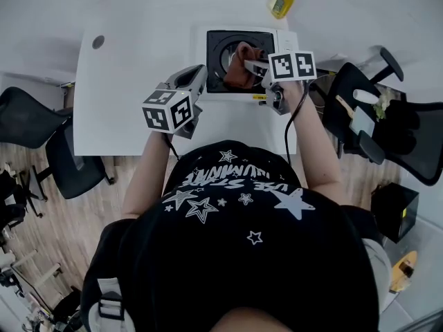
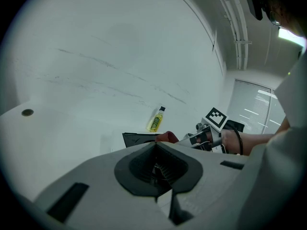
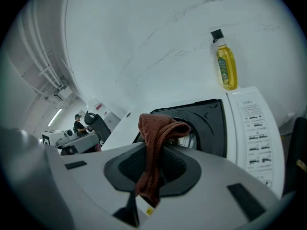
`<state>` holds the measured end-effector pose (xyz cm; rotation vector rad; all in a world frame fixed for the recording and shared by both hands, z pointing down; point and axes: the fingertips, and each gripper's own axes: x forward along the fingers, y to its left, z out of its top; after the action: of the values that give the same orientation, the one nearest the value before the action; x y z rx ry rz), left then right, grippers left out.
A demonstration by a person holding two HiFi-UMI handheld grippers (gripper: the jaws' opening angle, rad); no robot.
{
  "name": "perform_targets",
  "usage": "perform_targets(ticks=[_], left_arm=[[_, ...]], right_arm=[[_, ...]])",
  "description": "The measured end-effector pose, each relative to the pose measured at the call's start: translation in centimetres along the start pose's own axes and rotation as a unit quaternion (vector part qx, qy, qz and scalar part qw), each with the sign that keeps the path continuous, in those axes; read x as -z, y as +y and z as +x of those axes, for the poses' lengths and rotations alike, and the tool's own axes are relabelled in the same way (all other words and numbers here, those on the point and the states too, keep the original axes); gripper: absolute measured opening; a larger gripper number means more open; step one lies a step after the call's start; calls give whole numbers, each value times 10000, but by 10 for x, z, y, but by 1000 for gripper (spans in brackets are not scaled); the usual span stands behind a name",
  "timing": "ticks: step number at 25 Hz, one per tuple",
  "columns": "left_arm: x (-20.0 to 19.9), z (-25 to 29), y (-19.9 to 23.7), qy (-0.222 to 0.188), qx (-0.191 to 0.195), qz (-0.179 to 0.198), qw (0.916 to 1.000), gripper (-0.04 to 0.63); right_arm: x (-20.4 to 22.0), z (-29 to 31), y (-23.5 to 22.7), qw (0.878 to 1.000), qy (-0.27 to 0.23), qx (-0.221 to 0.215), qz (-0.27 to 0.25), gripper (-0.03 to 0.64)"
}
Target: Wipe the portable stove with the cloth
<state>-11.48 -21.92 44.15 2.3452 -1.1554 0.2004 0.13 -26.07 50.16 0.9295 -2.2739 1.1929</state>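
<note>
The only container in sight is a small bottle (image 1: 282,0) of yellow liquid with a black cap. It stands upright on the white table (image 1: 124,116) at the upper right of the head view, just beyond the far right corner of the portable stove (image 1: 280,41). In the right gripper view the bottle (image 3: 226,63) stands at the upper right, behind the stove's white side panel (image 3: 249,123).

The stove sits at the top centre of the head view, a black top plate with a round burner ring (image 1: 228,55) inside a white body. The right gripper (image 1: 252,66) reaches over the burner from the lower right. Its jaws are pinched together on a rust-brown cloth (image 3: 156,143), which folds over above the jaws and hangs down between them. In the head view the cloth (image 1: 242,71) covers the right part of the burner; I cannot tell whether it touches the stove.

The left gripper (image 1: 197,75) is just left of the stove over bare table. Its own view shows the jaws (image 2: 158,169) closed together with nothing between them, and past them the stove's edge (image 2: 136,139), the cloth (image 2: 166,136) and the right gripper (image 2: 206,137).

A small round hole (image 1: 98,41) marks the table's upper left corner. A black office chair (image 1: 41,144) stands off the table's left edge, and another (image 1: 387,123), with small items on it, at the right.
</note>
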Motion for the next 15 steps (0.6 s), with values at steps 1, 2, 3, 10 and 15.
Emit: perform_targets(ticks=[1,2,3,10,15], left_arm=[[0,1,-2,1,9,0,10000,8],[1,3,-4,3,21,3,10000,8],[1,4,-6,9,33,9,10000,8],[2,16,-19,67,103,57,9999,8],[4,25,-29,106,137,90,9998,8]], right_arm=[[0,-4,-5,10000,-20,28,30,67],[-1,-9,-9,10000,-38,59,54,67],[0,-13,-14,9999,-55,93,72,67],[-1,-42,-44,9989,-259,286,267,67],[-1,-60,-63,9979,-378,372,372,67]])
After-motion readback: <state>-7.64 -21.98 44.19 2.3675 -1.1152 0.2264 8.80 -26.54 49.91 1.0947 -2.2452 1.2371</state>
